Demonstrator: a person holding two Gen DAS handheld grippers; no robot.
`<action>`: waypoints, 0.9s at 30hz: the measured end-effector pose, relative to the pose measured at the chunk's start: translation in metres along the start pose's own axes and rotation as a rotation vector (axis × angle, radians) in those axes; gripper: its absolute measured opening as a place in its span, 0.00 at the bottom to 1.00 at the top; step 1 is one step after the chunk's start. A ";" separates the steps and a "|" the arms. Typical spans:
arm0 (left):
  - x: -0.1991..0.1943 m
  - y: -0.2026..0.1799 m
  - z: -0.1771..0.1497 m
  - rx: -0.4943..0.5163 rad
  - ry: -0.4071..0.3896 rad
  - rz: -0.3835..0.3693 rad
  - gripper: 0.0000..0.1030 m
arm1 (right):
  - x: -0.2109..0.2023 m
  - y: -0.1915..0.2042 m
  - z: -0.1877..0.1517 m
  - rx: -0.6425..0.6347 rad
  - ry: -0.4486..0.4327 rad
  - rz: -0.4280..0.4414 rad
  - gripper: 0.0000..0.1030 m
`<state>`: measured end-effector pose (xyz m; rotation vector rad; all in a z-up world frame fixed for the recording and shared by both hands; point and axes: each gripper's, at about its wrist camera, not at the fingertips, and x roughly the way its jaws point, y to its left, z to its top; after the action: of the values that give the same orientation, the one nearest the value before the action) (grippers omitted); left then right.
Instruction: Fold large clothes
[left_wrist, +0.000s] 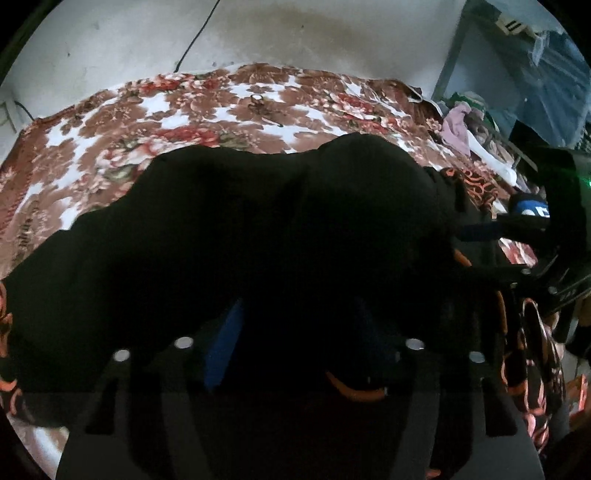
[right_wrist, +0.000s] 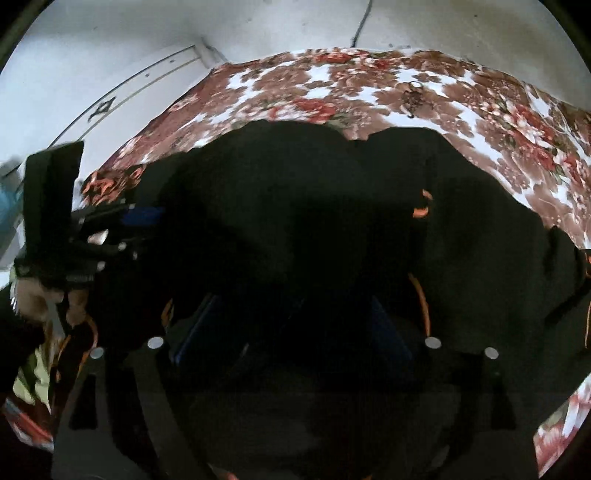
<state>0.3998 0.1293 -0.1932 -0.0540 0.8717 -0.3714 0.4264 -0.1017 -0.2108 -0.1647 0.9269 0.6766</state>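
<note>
Floral bedspread (left_wrist: 207, 110) beyond both jaws; limp black garment (left_wrist: 258, 229) draped over them, grip unreadable, best pinched at its hem.

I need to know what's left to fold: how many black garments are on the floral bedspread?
1: a large black garment spread across the near part of the floral bedspread, reaching under both tools. Its folds could hide others.

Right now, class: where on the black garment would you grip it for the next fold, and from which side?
Probably its far edge, approached from above. That hem lies exposed against the floral bedspread, while the nearer cloth is bunched and drapes over the fingers of both grippers, hiding any clean edge there.
</note>
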 end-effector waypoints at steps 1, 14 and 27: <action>-0.009 0.000 0.000 0.007 -0.013 0.006 0.71 | -0.009 0.000 -0.001 -0.022 -0.006 -0.019 0.86; 0.017 -0.025 0.089 0.287 0.074 -0.080 0.66 | 0.005 -0.025 0.095 -0.121 -0.011 -0.034 0.83; 0.034 -0.030 0.078 0.390 0.129 -0.172 0.11 | 0.037 -0.010 0.087 -0.285 0.058 0.108 0.07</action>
<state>0.4695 0.0819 -0.1622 0.2600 0.9113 -0.7063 0.5069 -0.0563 -0.1880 -0.3908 0.8960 0.9077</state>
